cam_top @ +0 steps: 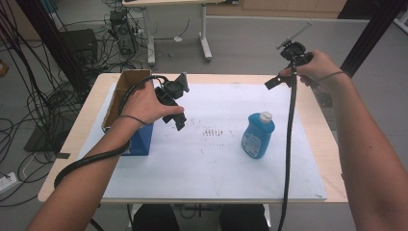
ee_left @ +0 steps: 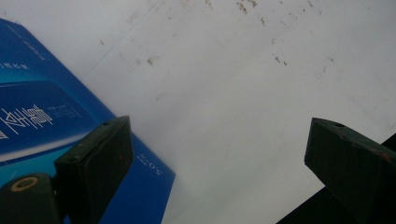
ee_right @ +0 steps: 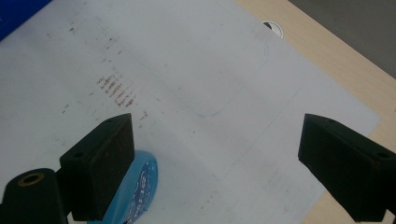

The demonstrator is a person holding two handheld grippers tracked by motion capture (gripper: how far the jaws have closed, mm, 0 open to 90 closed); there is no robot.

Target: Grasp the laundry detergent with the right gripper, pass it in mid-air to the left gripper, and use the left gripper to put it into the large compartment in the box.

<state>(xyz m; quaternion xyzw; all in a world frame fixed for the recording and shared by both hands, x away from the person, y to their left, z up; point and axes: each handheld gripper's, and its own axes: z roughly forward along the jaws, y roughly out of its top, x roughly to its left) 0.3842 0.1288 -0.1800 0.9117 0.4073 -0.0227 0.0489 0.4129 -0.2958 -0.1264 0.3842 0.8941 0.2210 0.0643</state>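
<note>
A blue bottle [cam_top: 258,136] with a white cap stands upright on the white sheet [cam_top: 211,163], right of the middle. An open cardboard box [cam_top: 126,108] with blue sides sits at the table's left. My left gripper [cam_top: 179,102] hovers just right of that box, open, with nothing between its jaws. In the left gripper view the left gripper [ee_left: 219,135] looks down on bare sheet, with the box's blue side [ee_left: 42,116] at the left. My right gripper [cam_top: 284,65] is held high over the far right corner, open and empty. The right gripper [ee_right: 215,126] view has the bottle [ee_right: 140,186] behind its left jaw.
Brown smudges [cam_top: 213,131] mark the sheet's middle. The wooden table's edge [cam_top: 332,144] runs along the right. Thick cables trail from both grippers, the right one [cam_top: 289,144] hanging down past the bottle. Beyond the table are another desk's legs [cam_top: 206,38] and tangled wires on the floor.
</note>
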